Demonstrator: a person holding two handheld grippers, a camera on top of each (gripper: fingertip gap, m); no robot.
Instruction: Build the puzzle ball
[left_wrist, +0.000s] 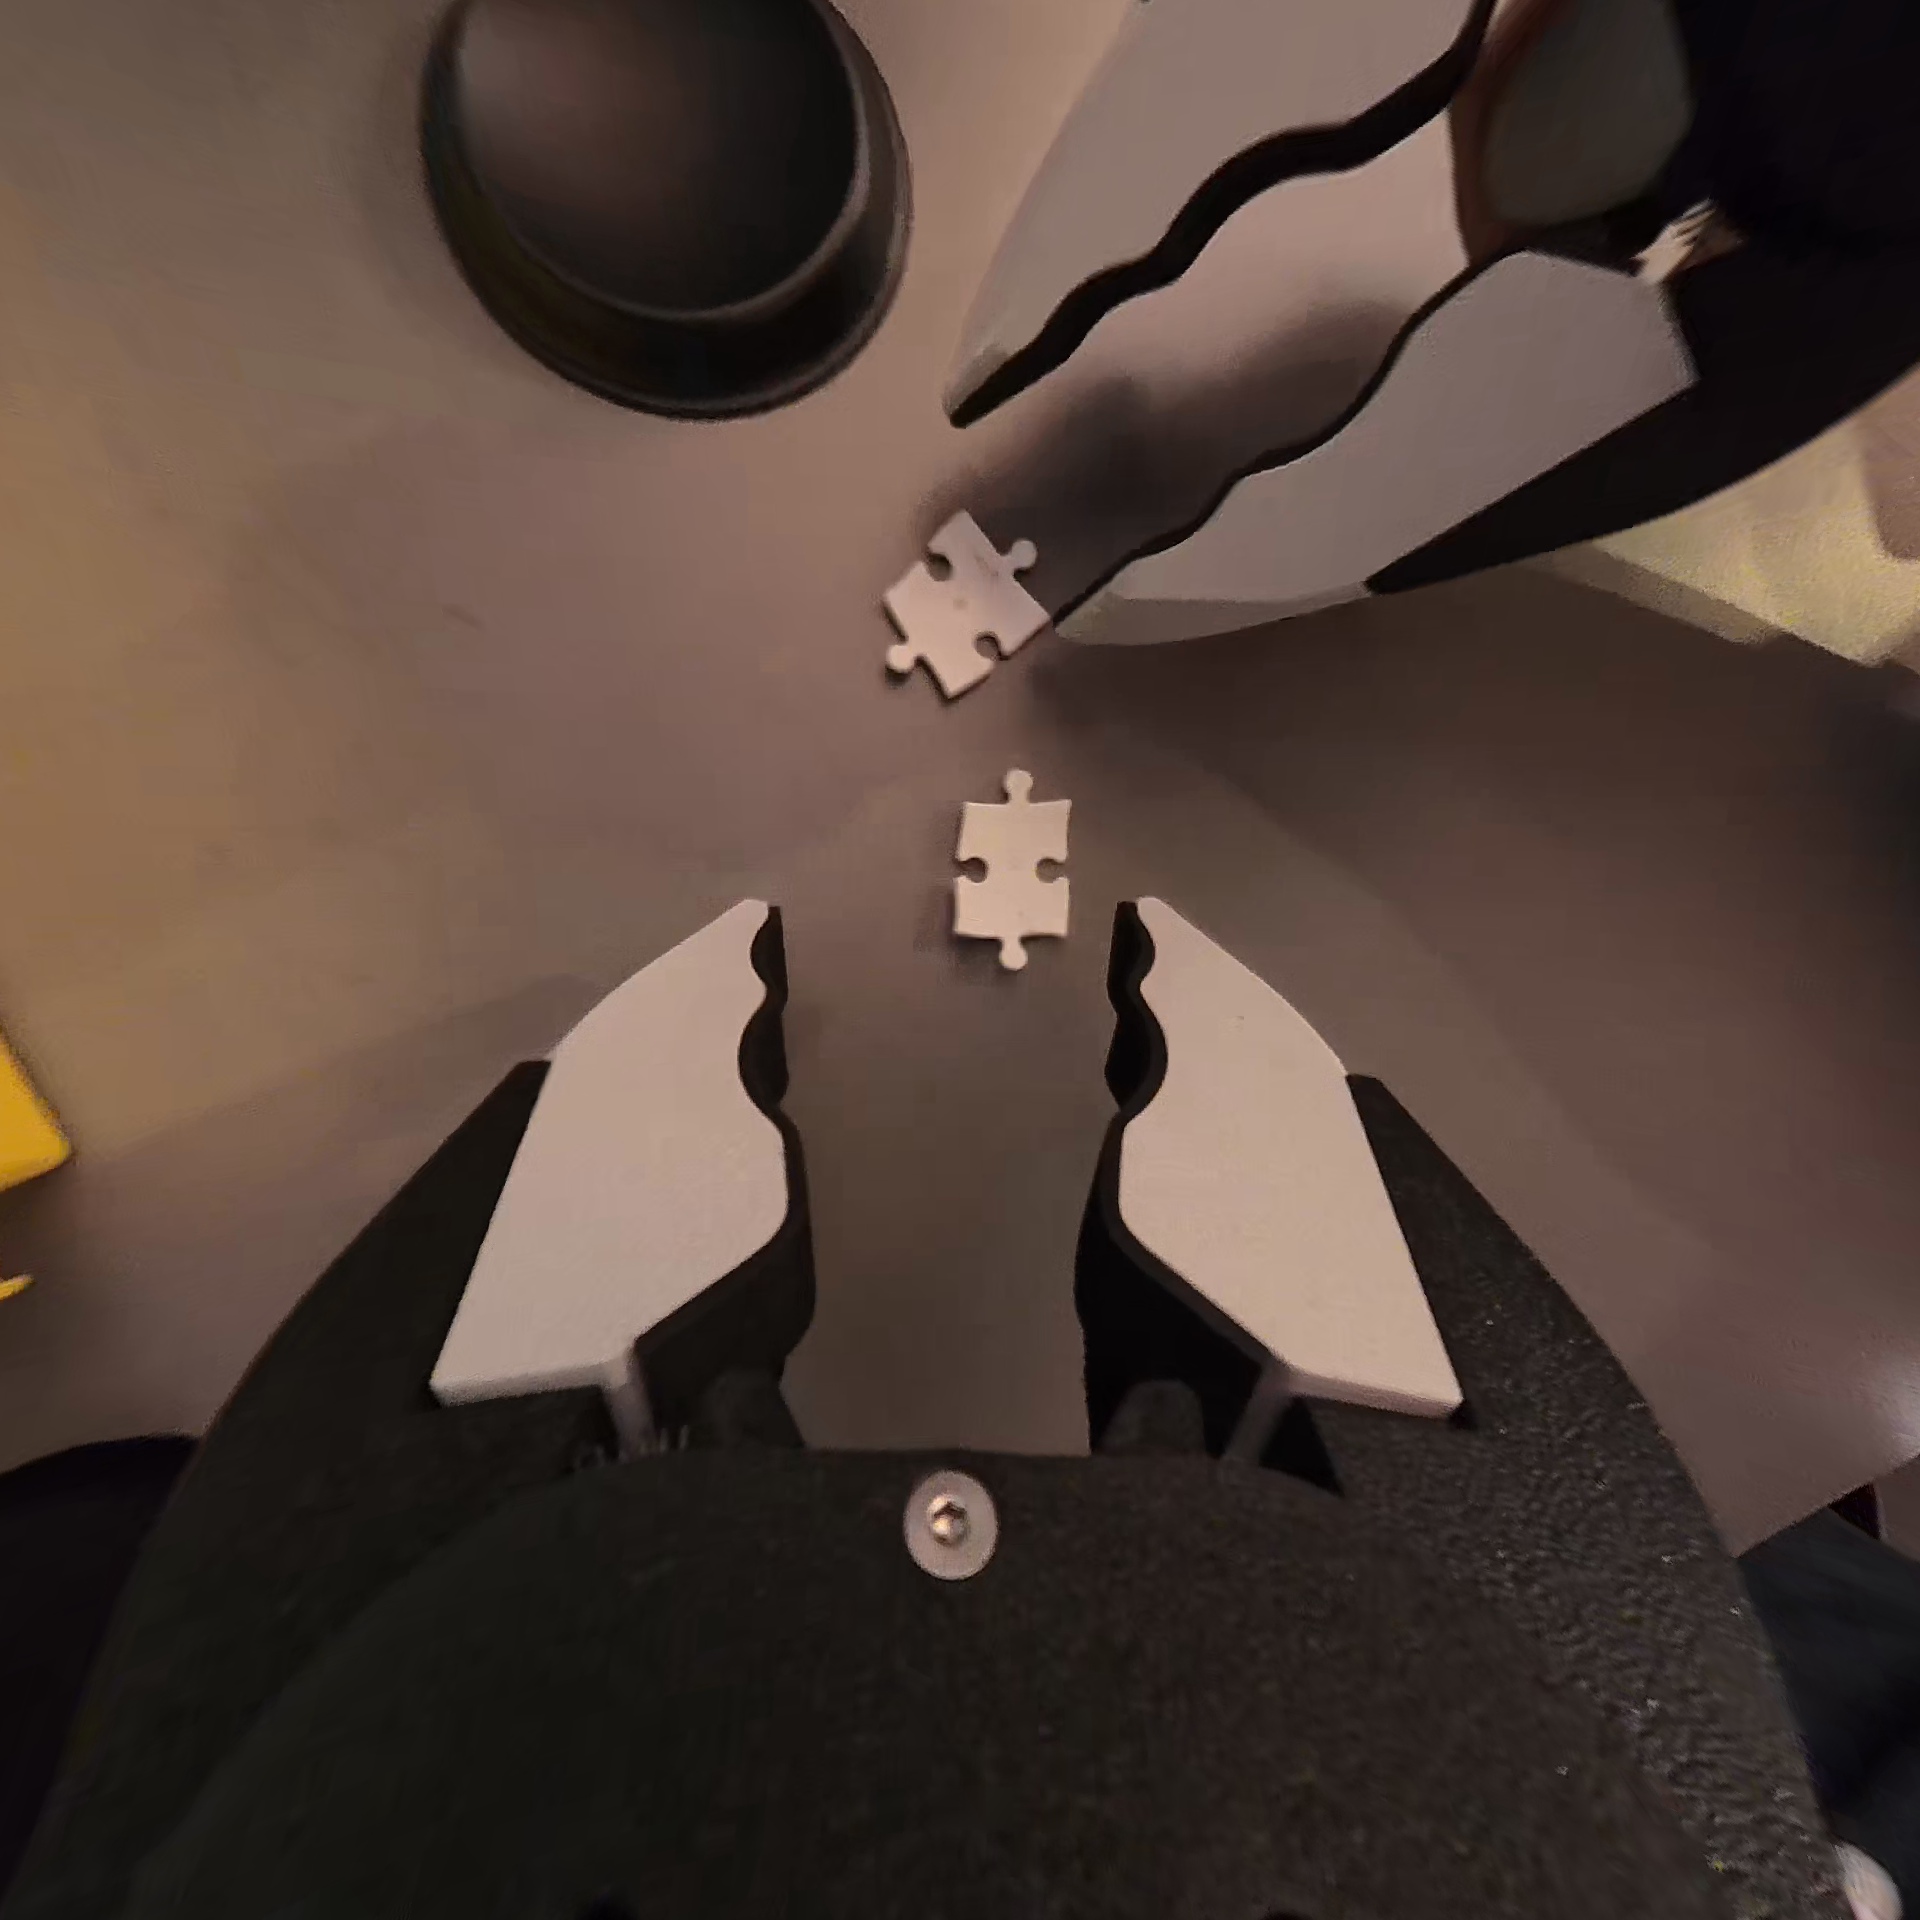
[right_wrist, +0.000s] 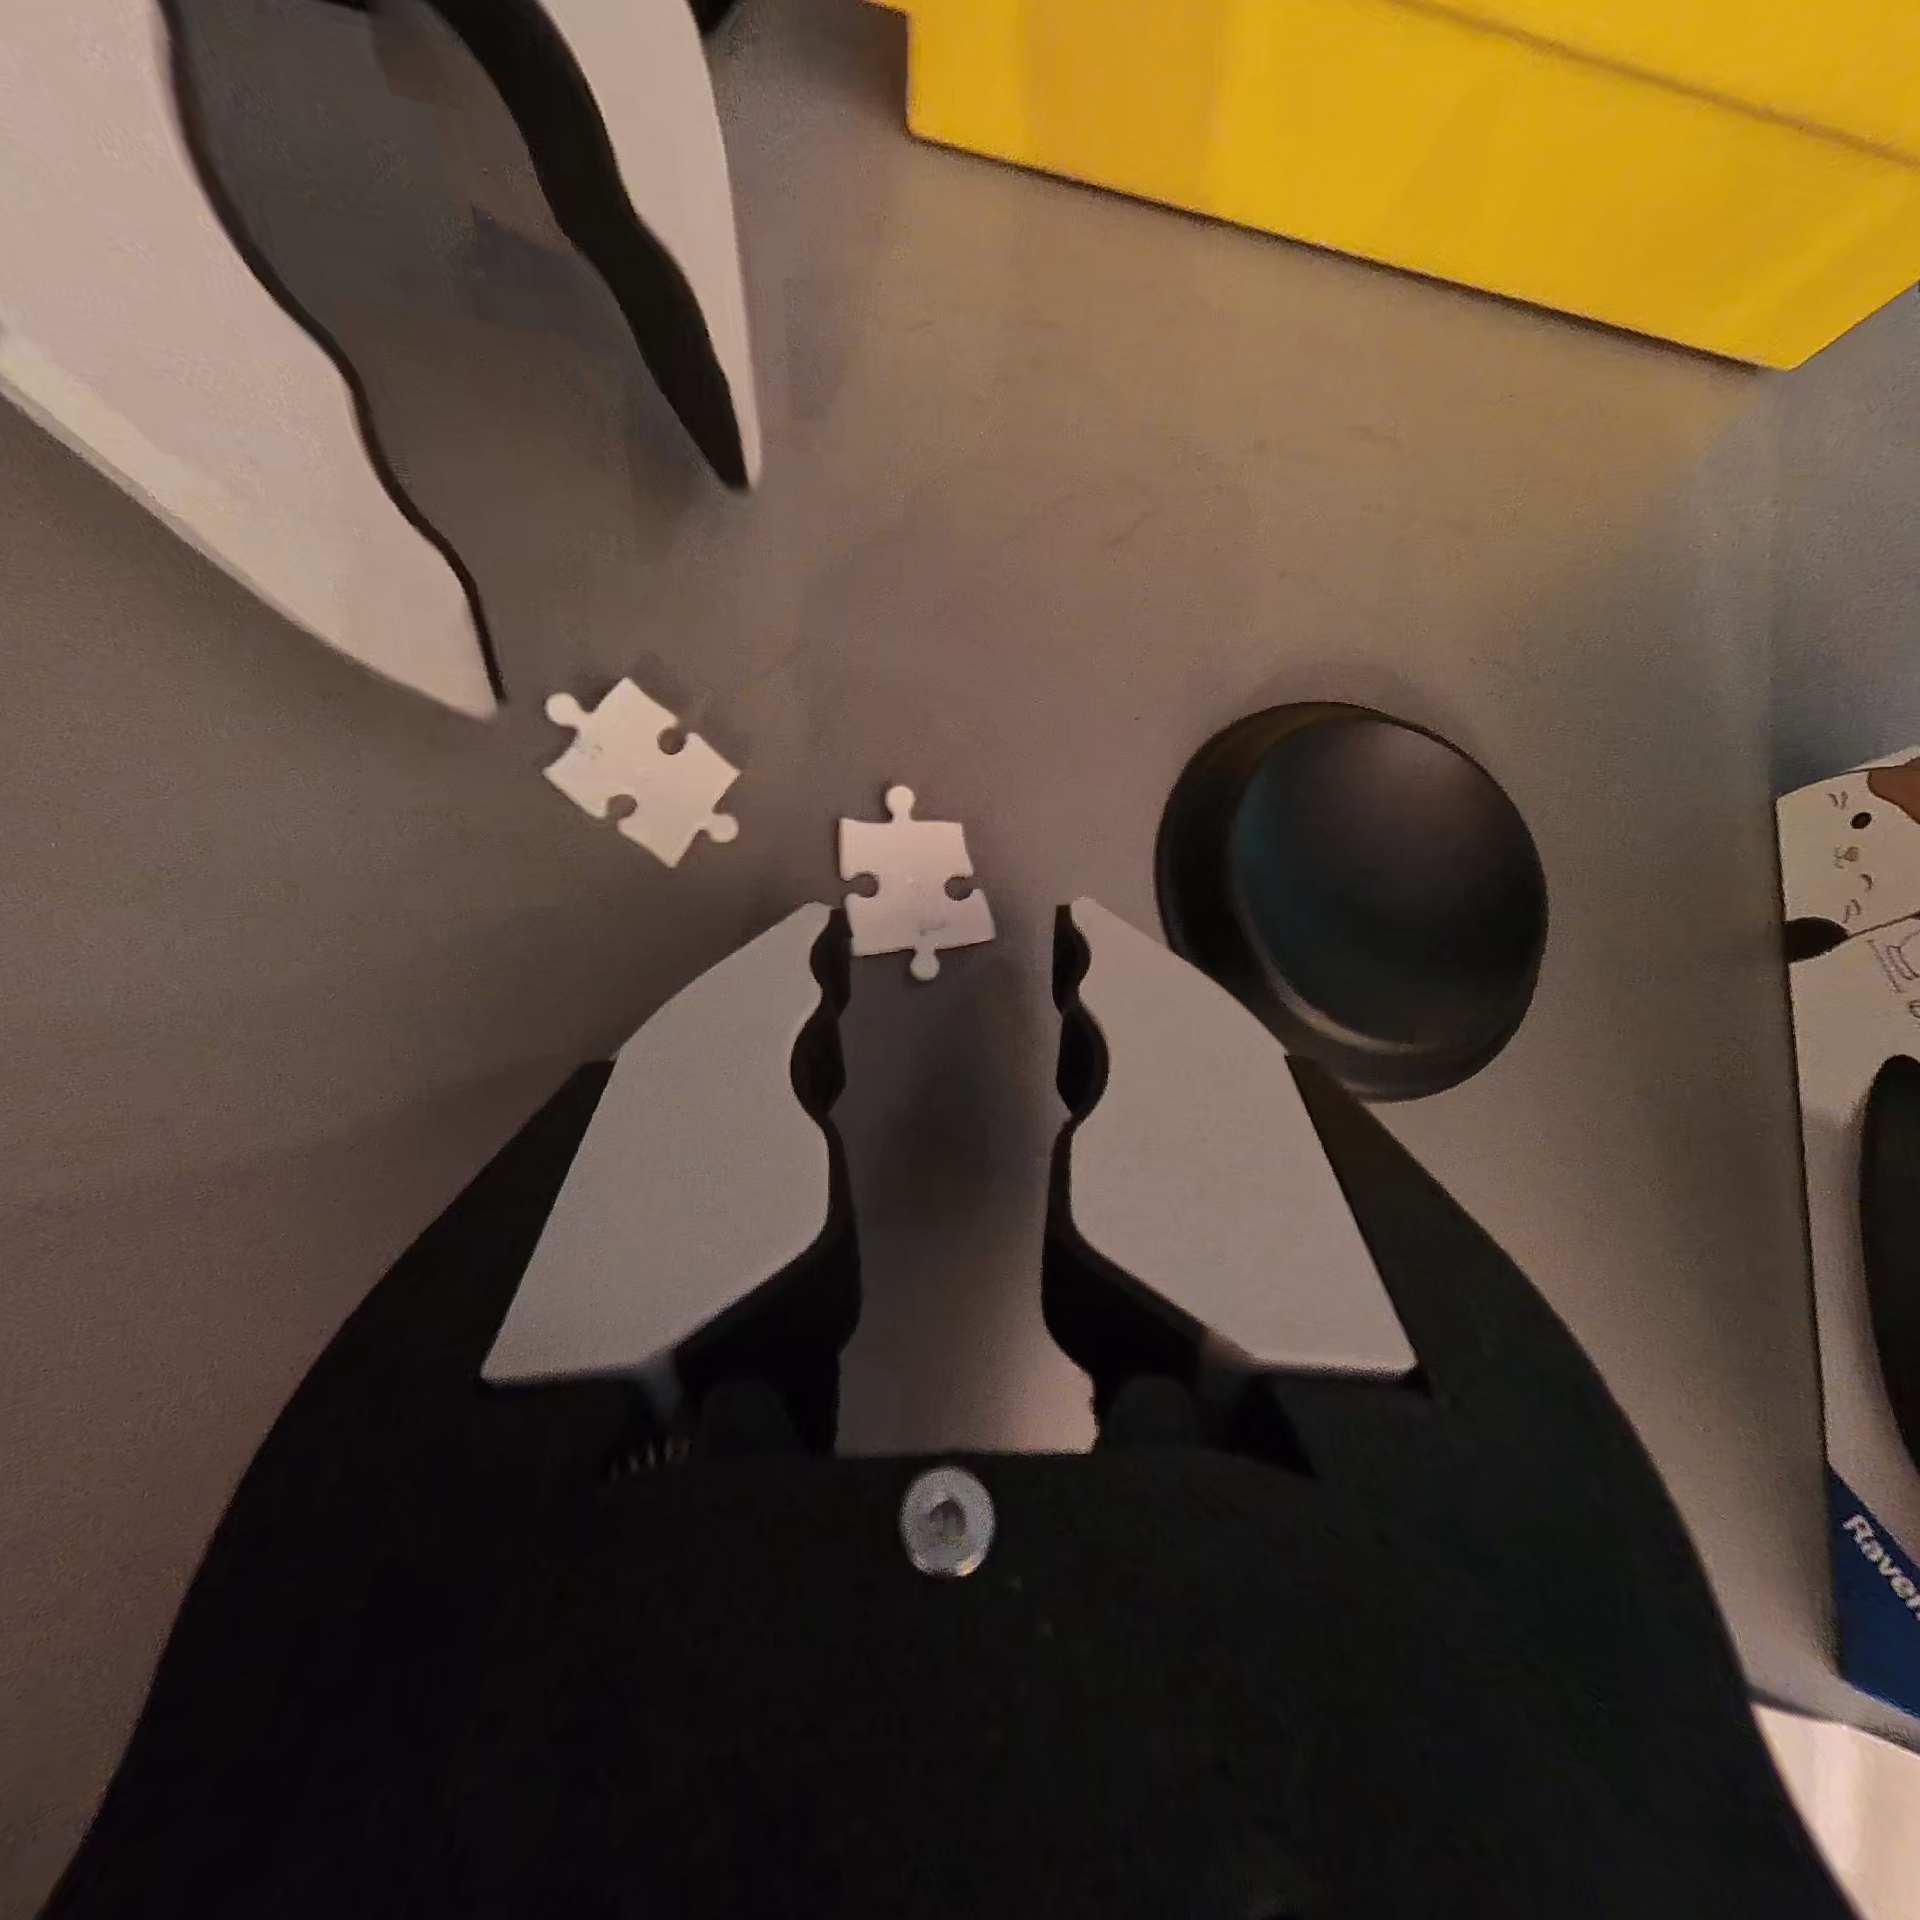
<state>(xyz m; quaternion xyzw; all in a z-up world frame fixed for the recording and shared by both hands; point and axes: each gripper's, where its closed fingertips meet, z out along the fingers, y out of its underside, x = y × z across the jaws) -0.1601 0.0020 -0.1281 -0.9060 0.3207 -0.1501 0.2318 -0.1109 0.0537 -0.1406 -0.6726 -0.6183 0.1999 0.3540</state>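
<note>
Two white puzzle pieces lie flat on the grey table (left_wrist: 416, 727). One piece (left_wrist: 1013, 868) lies just ahead of my left gripper (left_wrist: 948, 914), which is open and empty, with the piece near its right fingertip. In the right wrist view this piece (right_wrist: 639, 769) lies beside the left gripper (right_wrist: 615, 592). The other piece (right_wrist: 914, 883) lies at the tips of my right gripper (right_wrist: 945, 914), which is open and empty, close to its left fingertip. In the left wrist view this piece (left_wrist: 964, 608) lies by the right gripper (left_wrist: 1008, 520).
A black round stand ring (left_wrist: 675, 374) sits on the table beyond the pieces, also in the right wrist view (right_wrist: 1351, 1049). A yellow box (right_wrist: 1403, 156) stands at the far side. A printed card package (right_wrist: 1849, 1143) lies at the right edge. The tips of one gripper are about 8 cm away from the tips of the other.
</note>
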